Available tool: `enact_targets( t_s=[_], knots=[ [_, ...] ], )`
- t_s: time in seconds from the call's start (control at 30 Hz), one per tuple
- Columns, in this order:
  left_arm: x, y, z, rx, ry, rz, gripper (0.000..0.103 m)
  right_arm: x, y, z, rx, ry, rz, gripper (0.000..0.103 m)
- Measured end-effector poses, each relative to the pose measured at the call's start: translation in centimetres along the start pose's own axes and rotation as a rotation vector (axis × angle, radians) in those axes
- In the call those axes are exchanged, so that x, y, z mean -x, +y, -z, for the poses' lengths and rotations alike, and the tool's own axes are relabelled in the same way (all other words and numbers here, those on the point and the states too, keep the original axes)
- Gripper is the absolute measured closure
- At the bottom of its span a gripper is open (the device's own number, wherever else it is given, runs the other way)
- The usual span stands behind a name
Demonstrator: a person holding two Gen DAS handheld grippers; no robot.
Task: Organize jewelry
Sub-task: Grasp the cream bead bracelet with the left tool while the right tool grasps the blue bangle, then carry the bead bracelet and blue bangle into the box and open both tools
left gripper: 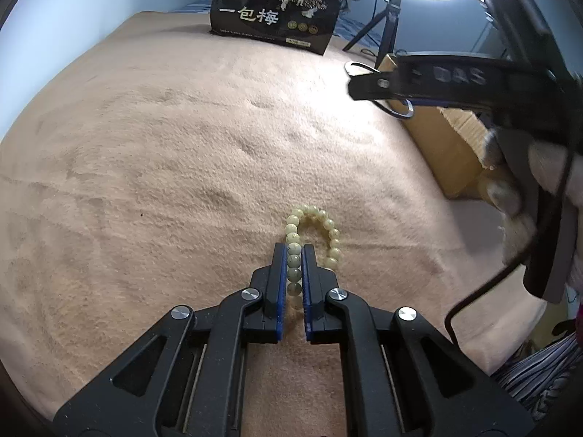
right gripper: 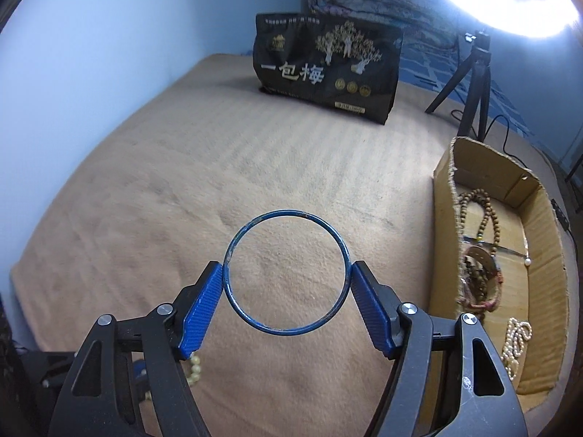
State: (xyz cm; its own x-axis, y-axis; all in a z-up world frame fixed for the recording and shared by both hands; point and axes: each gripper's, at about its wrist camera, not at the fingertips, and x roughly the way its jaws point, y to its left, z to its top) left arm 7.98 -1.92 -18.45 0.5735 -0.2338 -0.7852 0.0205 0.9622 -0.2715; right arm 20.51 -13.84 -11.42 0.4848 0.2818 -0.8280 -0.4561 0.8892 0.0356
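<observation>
Clamped between the blue pads of the left tool (left gripper: 294, 251) is one side of a pale yellow-green beaded bracelet (left gripper: 314, 235); several beads are lined up in the narrow gap between the pads, while the rest of the loop curves forward and to the right onto a tan plush blanket (left gripper: 164, 153) that covers the bed. The right tool (right gripper: 286, 273) is held higher, and a thin blue metal bangle (right gripper: 286, 272) is gripped across its width, one blue pad pressed against each outer side of the ring, so that the pads stand fairly wide apart. The blanket is seen through the ring. In the left wrist view the right tool and its bangle are blurred at the upper right, above the edge of an open brown cardboard box (right gripper: 546, 218). The box lies on the blanket to the right, and in it are seen a string of brown wooden beads (right gripper: 484, 211), a dark wristwatch-like piece and a coil of small pearl-white beads (right gripper: 515, 342). At the far end of the blanket a black printed bag with gold trees and white characters (right gripper: 328, 69) stands upright, near a black tripod (right gripper: 473, 83) under a bright ring light (right gripper: 510, 3).
</observation>
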Motion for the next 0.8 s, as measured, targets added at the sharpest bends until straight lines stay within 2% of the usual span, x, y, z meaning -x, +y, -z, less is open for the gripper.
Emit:
enact_targets(
  t_s=[0.17, 0.43, 0.8],
  knots=[
    [0.6, 0.3, 0.0, 0.019, -0.011, 0.016, 0.098, 1.7, -0.5, 0.3, -0.004, -0.028, -0.009, 0.032],
    [3.1, -0.9, -1.4, -0.001, -0.076, 0.048, 0.098, 5.2, -1.9, 1.0, -0.024, -0.073, -0.014, 0.032],
    [4.5, -3.4, -4.3, -0.043, -0.119, 0.087, 0.098, 9.1, -6.6, 3.0, -0.097, -0.111, 0.033, 0.032]
  ],
)
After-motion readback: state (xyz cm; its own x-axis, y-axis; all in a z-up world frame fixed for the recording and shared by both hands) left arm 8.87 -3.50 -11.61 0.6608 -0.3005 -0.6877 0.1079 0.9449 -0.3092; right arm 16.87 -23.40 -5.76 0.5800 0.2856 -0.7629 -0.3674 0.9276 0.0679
